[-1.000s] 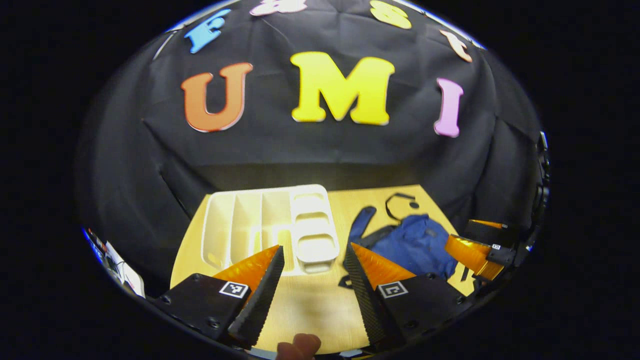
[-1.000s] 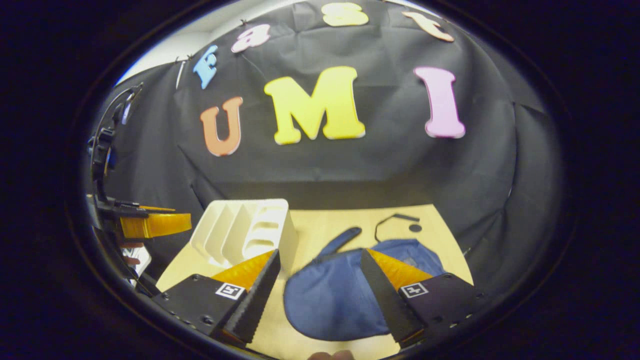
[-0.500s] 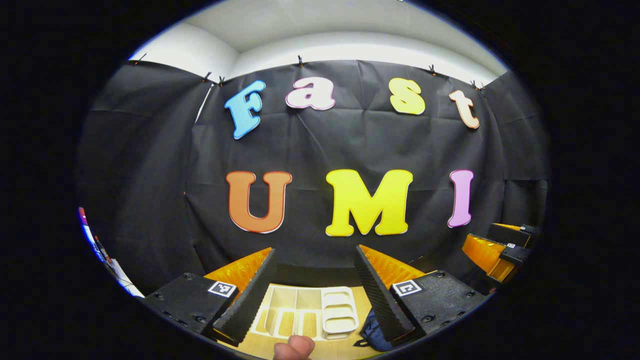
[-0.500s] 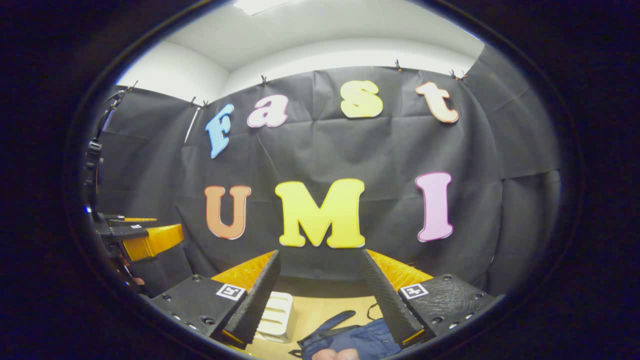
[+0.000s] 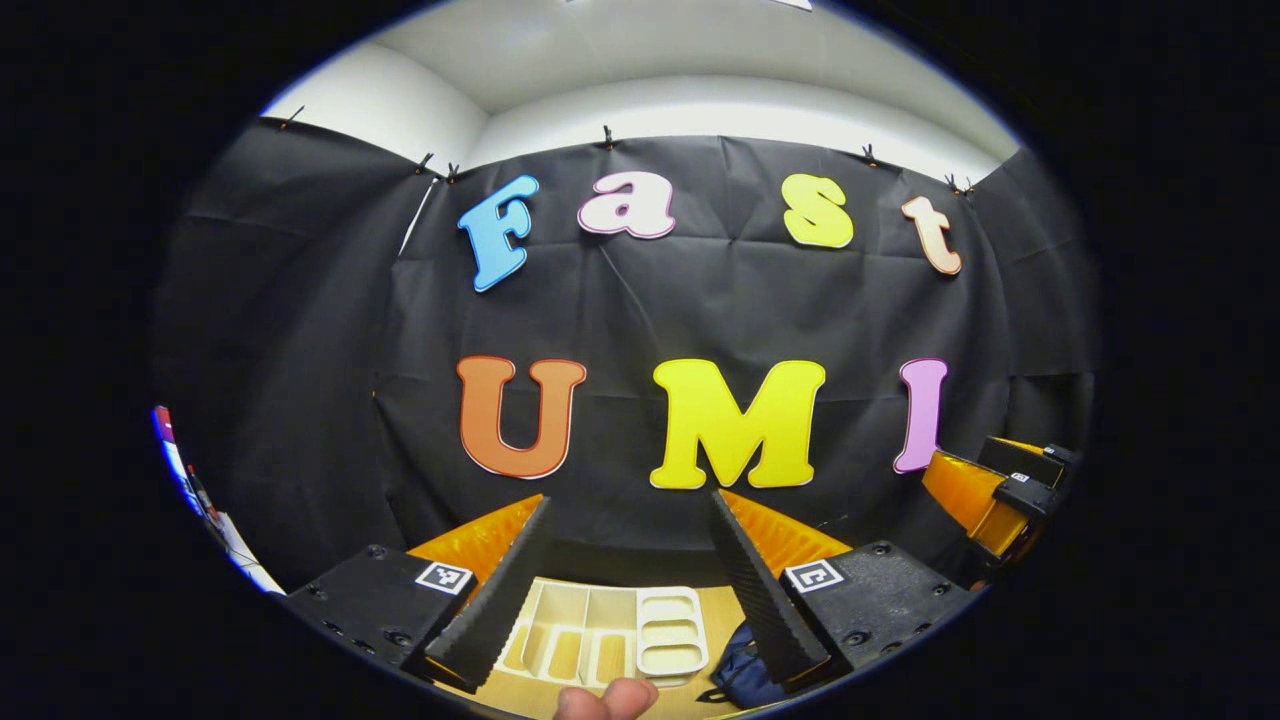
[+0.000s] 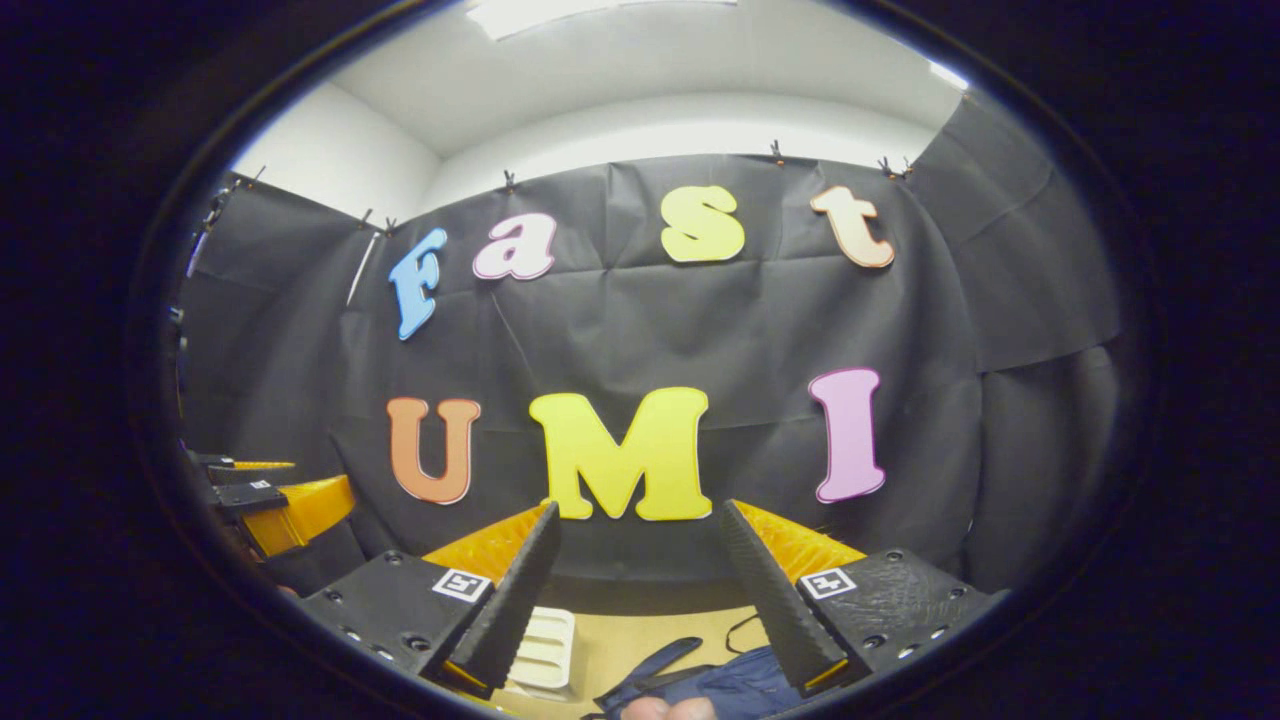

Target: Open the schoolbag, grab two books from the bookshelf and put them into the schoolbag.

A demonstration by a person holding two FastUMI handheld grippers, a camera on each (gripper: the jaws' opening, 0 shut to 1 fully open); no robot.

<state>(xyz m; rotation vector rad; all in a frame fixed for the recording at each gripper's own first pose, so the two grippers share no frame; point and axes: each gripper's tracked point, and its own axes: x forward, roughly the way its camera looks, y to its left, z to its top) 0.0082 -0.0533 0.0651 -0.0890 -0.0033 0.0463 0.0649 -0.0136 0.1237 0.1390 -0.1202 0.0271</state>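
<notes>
— Where are the hand-held grippers?
— Both up, facing the booth wall. The left hand-held gripper (image 5: pixel 628 540) has its fingers spread apart, empty; so does the right hand-held gripper (image 6: pixel 640 545).
— And the schoolbag?
— The blue schoolbag (image 6: pixel 735 685) lies on the table (image 6: pixel 640 632), just beside the white bookshelf (image 5: pixel 610 637).
</notes>
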